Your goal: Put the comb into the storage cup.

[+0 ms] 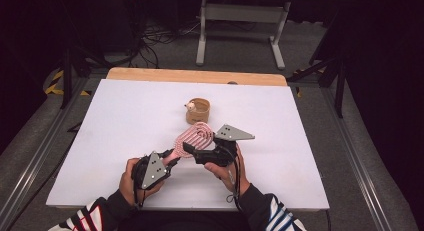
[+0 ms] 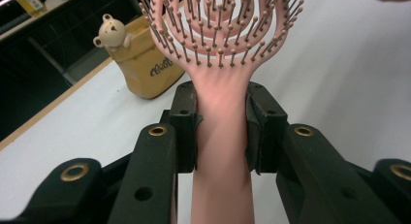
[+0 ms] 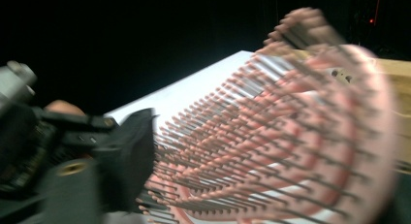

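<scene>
1. Count: two grippers, one pink hairbrush point(image 1: 192, 137), one tan bear cup point(image 1: 198, 111).
2. Left gripper point(image 2: 223, 124): jaws clamped on the hairbrush handle, the brush head raised over the white table point(image 1: 125, 121).
3. Right gripper point(image 1: 190, 150): jaws partly apart at the bristled head, one jaw against the bristles; whether they grip it cannot be told.
4. Both forearms enter from the near table edge, hands converging at the centre.
5. The cup stands just beyond the brush head.
</scene>
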Action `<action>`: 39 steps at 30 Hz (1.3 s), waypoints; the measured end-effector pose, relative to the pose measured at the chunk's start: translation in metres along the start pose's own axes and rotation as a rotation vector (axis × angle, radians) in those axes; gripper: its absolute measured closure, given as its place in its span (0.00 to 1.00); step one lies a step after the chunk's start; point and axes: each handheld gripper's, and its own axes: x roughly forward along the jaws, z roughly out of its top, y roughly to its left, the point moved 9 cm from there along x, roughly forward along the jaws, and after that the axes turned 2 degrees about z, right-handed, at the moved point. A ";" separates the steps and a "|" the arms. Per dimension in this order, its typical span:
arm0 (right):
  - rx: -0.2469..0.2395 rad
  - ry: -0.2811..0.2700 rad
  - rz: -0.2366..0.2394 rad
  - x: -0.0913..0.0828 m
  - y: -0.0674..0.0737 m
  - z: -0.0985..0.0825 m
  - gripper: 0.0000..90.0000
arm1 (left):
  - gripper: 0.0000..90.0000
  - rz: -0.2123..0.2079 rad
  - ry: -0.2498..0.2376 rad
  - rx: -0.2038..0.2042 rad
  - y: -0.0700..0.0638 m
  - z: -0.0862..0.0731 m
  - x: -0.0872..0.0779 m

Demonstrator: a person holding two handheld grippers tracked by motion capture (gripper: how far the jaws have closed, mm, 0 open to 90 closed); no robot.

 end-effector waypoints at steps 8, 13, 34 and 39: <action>0.061 -0.051 0.100 -0.008 0.009 0.002 0.64 | 0.77 -0.021 0.020 0.033 -0.007 -0.004 0.003; 0.012 -0.054 0.135 -0.010 0.020 0.004 0.68 | 0.78 -0.018 0.013 0.039 -0.006 -0.003 0.002; -0.258 -0.100 0.063 -0.030 0.037 0.021 0.69 | 0.62 -0.034 -0.015 0.003 0.005 -0.003 -0.003; -0.266 -0.104 0.051 -0.032 0.035 0.022 0.69 | 0.54 -0.035 -0.007 -0.005 0.007 -0.005 -0.003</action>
